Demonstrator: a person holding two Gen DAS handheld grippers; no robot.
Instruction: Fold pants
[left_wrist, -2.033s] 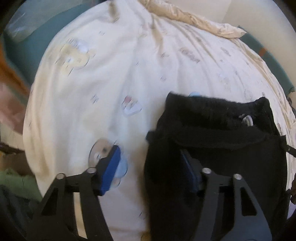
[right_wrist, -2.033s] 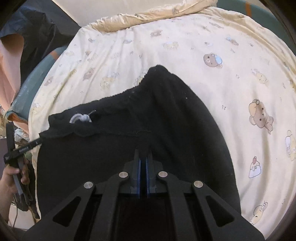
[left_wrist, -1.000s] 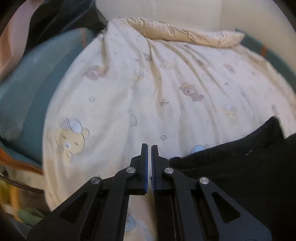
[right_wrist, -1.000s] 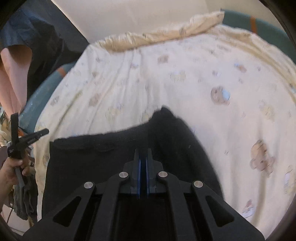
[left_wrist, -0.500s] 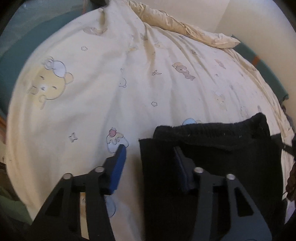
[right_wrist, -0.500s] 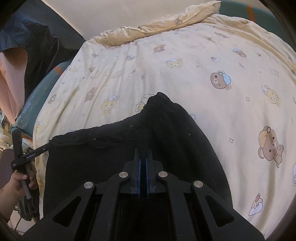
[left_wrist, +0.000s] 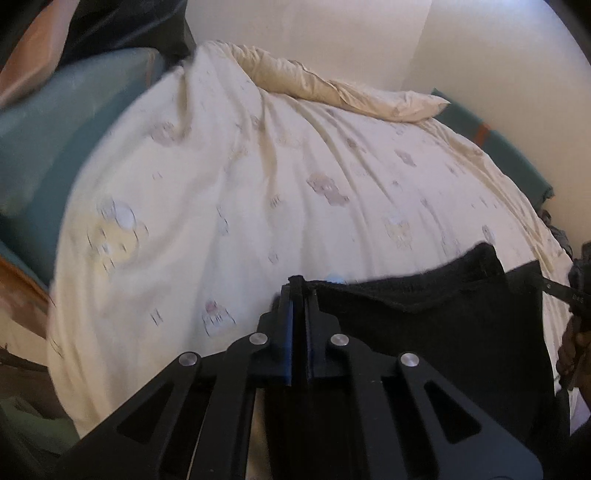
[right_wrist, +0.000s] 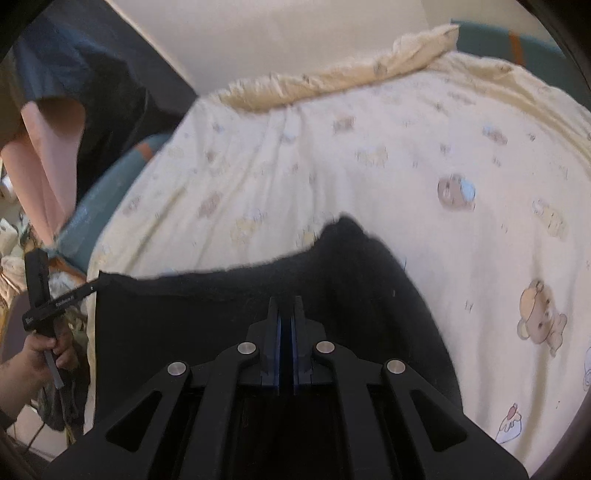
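Black pants (left_wrist: 443, 332) lie on a cream bear-print quilt (left_wrist: 258, 184), their top edge stretched between my two grippers. My left gripper (left_wrist: 297, 295) has its jaws closing tight on the left corner of that edge, and black cloth shows between the blue pads. In the right wrist view it appears at the far left (right_wrist: 94, 282), pinching that corner. My right gripper (right_wrist: 286, 306) is shut over the pants (right_wrist: 221, 306), with dark cloth at its pads. Its tip shows in the left wrist view (left_wrist: 546, 286) at the pants' right corner.
The quilt (right_wrist: 406, 166) covers a bed with a teal edge (left_wrist: 55, 122) and a bunched fold (left_wrist: 332, 88) against the wall at the back. A person's hand (right_wrist: 40, 354) holds the left tool. Clutter lies beside the bed at lower left.
Half a second ago the left jaws stood open astride the pants' left edge; now they are shut on its corner and the camera has tilted up. The right gripper stayed shut on the pants.
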